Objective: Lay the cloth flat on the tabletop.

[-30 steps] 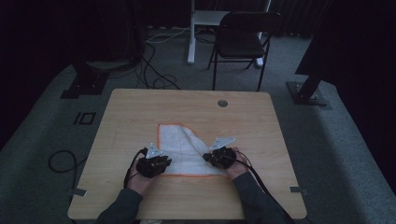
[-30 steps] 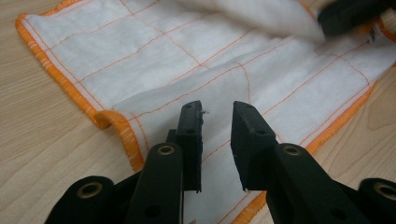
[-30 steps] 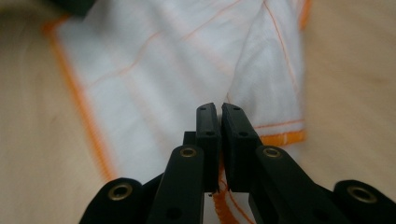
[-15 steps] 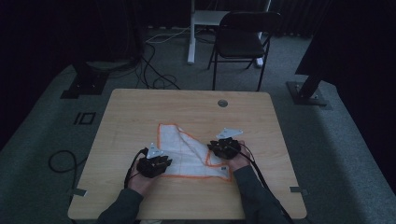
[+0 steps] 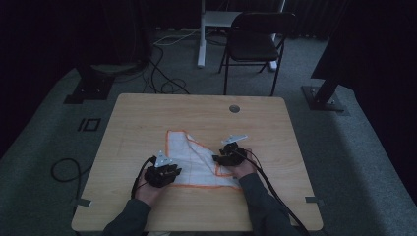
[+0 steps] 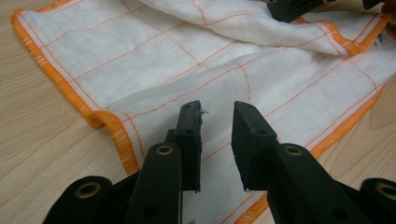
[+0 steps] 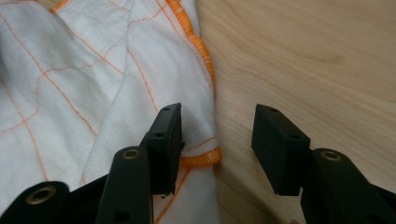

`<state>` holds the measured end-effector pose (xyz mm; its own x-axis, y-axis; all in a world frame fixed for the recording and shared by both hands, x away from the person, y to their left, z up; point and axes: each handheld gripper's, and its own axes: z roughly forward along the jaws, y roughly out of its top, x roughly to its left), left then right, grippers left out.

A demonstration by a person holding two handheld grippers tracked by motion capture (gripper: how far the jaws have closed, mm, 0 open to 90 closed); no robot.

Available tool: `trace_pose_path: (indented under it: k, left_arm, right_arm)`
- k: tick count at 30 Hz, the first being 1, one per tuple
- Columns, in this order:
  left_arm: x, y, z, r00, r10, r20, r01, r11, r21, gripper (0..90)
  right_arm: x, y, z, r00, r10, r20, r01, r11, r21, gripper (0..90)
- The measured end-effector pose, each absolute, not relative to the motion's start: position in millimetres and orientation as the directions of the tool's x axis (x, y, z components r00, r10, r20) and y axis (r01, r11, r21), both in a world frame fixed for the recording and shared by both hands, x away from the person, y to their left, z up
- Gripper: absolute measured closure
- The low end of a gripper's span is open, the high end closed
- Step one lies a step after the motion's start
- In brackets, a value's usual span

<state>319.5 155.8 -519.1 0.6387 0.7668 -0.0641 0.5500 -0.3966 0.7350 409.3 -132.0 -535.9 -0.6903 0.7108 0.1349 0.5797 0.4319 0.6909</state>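
Two hand-held grippers, left point(image 6: 217, 135) and right point(image 7: 217, 140), both agape over the half-folded cloth point(image 5: 196, 157), its underlayer hidden.

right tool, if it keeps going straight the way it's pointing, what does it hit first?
Most likely the white cloth: the right tool, jaws just opened with nothing between them, points along the cloth's orange-hemmed edge, one jaw over the fabric, the other over the bare table. Depth is unclear.
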Motion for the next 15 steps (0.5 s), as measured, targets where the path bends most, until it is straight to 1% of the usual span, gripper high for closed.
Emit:
trace_pose_path:
  k: [1,2,4,7,12,15]
  left_arm:
    - [320,155,-520,0.638,0.767,-0.065,0.551,-0.396,0.734,73.6]
    - [320,155,-520,0.639,0.767,-0.065,0.552,-0.398,0.732,73.5]
    - [320,155,-521,0.639,0.766,-0.066,0.554,-0.399,0.731,73.5]
    - [320,155,-521,0.638,0.767,-0.066,0.554,-0.398,0.732,73.5]
    - [320,156,-520,0.637,0.768,-0.064,0.554,-0.397,0.732,73.3]
    - [320,156,-521,0.637,0.768,-0.066,0.557,-0.399,0.729,73.2]
  right_arm:
    - [410,-132,-536,-0.69,0.707,0.153,0.589,0.427,0.686,53.2]
    - [410,-131,-536,-0.695,0.702,0.155,0.588,0.431,0.685,56.7]
    - [410,-131,-535,-0.713,0.679,0.176,0.588,0.441,0.679,66.5]
    - [409,-130,-532,-0.718,0.679,0.157,0.571,0.445,0.69,77.8]
    - [407,-137,-519,-0.707,0.699,0.11,0.531,0.422,0.735,85.4]
    - [409,-144,-509,-0.693,0.715,0.089,0.513,0.403,0.757,86.7]
